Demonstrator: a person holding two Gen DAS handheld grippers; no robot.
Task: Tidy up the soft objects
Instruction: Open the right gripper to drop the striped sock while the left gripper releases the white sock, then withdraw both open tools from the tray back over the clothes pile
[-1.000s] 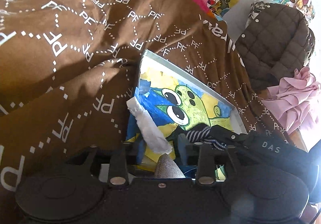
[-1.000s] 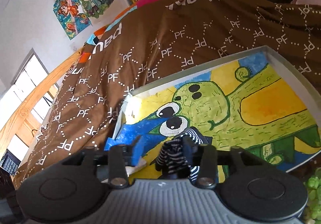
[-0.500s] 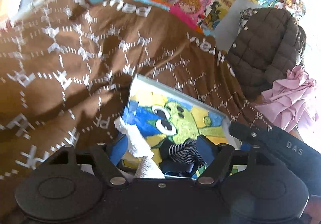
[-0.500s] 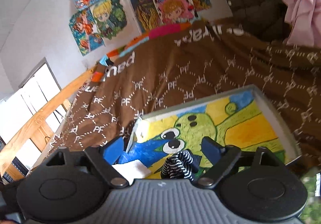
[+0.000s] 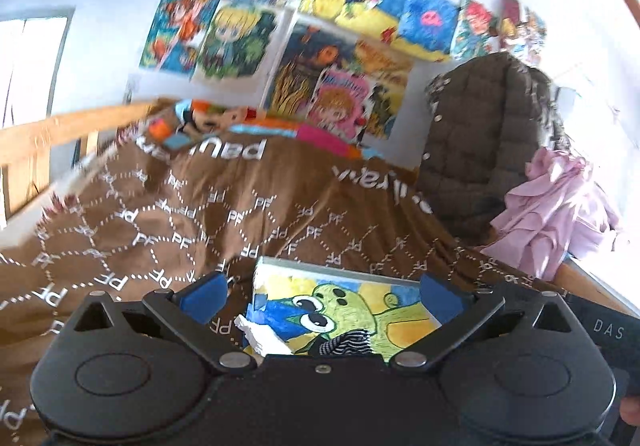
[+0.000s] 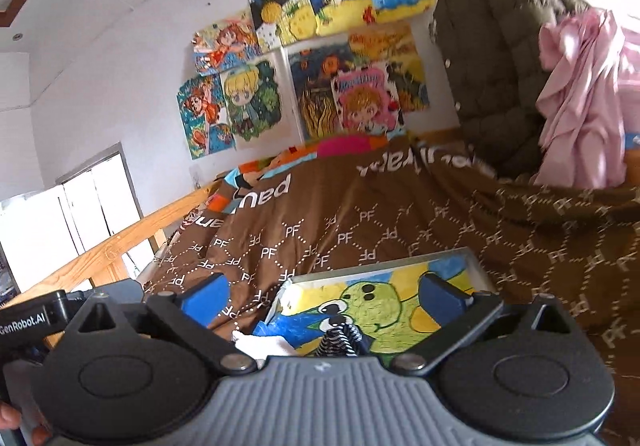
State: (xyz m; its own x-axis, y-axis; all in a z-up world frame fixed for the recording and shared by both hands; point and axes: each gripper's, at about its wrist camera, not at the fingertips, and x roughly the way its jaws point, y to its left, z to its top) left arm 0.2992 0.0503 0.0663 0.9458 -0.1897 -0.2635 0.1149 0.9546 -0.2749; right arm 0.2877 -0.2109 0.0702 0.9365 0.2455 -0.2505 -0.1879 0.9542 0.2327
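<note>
— On the near edge of the painted frog canvas (image 5: pixel 352 310), what lies there?

— A crumpled white cloth (image 5: pixel 260 338) toward its near left corner, a black-and-white striped knit sock (image 6: pixel 340 338) just beside it. My left gripper (image 5: pixel 320 294) and right gripper (image 6: pixel 324 294) have just been opening; both stand spread wide, nothing between them.

— How will they handle?

— Light and limp, I judge; they would sag. I'd pinch each at its bunched middle.

— And around?

— The canvas rests on a brown patterned quilt (image 6: pixel 360 222) over a wooden-railed bed (image 6: pixel 100 250); drawings (image 6: pixel 248 102) cover the white wall.
</note>
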